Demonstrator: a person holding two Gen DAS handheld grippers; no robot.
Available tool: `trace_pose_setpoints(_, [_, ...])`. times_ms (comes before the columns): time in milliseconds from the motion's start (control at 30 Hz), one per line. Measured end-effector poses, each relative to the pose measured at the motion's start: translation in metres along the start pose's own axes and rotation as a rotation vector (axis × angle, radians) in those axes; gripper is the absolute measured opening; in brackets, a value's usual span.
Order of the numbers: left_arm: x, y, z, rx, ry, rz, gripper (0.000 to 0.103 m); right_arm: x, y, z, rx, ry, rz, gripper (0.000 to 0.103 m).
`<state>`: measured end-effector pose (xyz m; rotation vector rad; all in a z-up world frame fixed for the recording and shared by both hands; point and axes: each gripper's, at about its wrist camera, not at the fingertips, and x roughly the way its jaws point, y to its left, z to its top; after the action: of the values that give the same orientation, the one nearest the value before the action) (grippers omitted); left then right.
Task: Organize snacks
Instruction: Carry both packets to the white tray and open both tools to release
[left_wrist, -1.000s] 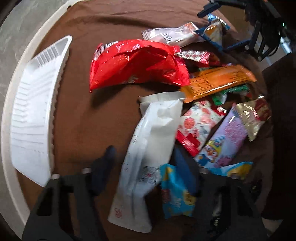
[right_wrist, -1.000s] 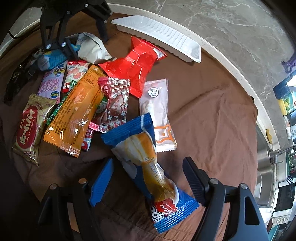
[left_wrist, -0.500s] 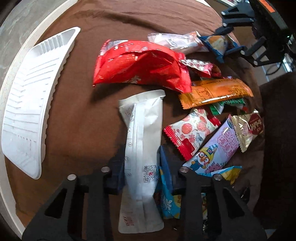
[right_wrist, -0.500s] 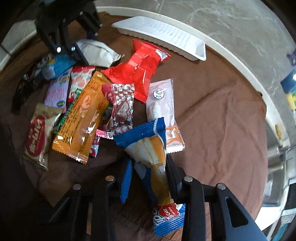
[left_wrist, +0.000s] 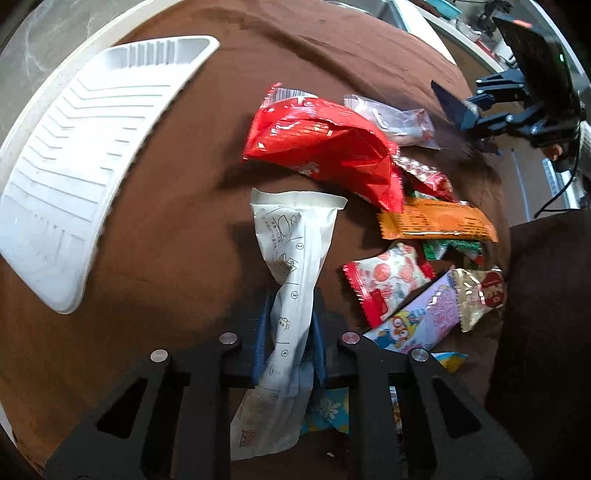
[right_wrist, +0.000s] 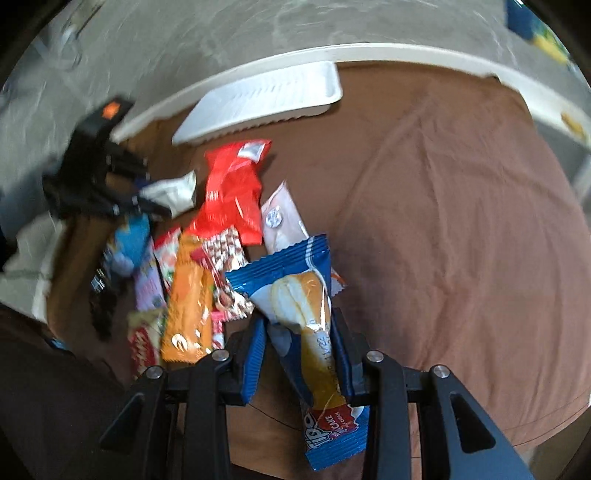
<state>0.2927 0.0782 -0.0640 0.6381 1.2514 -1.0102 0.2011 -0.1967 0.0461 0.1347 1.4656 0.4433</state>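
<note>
My left gripper is shut on a long white packet and holds it above the brown cloth. My right gripper is shut on a blue cake packet, lifted off the cloth. A white ribbed tray lies to the left in the left wrist view and shows at the back in the right wrist view. A red bag lies ahead of the white packet. The right gripper shows far right in the left wrist view; the left gripper shows at left in the right wrist view.
Several snacks lie in a pile: an orange bar, a strawberry packet, a pink cartoon packet, a gold packet, a clear pale packet. The brown cloth covers a round table with a cream rim.
Both grippers have shut on their packets and lifted them. The white packet now hangs crumpled between the left fingers; the blue cake packet has risen with the right gripper.
</note>
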Motion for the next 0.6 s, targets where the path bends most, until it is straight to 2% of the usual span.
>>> trace_pose_setpoints(100, [-0.002, 0.012, -0.008, -0.042, -0.012, -0.011, 0.018, -0.003, -0.006, 0.003, 0.066, -0.018, 0.062, 0.036])
trace_pose_setpoints(333, [-0.025, 0.034, -0.017, -0.143, -0.073, -0.056, 0.018, -0.003, -0.008, 0.016, 0.136, -0.035, 0.145, 0.036])
trace_pose_setpoints(600, [-0.051, 0.059, -0.013, -0.331, -0.192, -0.147, 0.018, -0.002, -0.021, 0.032, 0.221, -0.056, 0.246, 0.036])
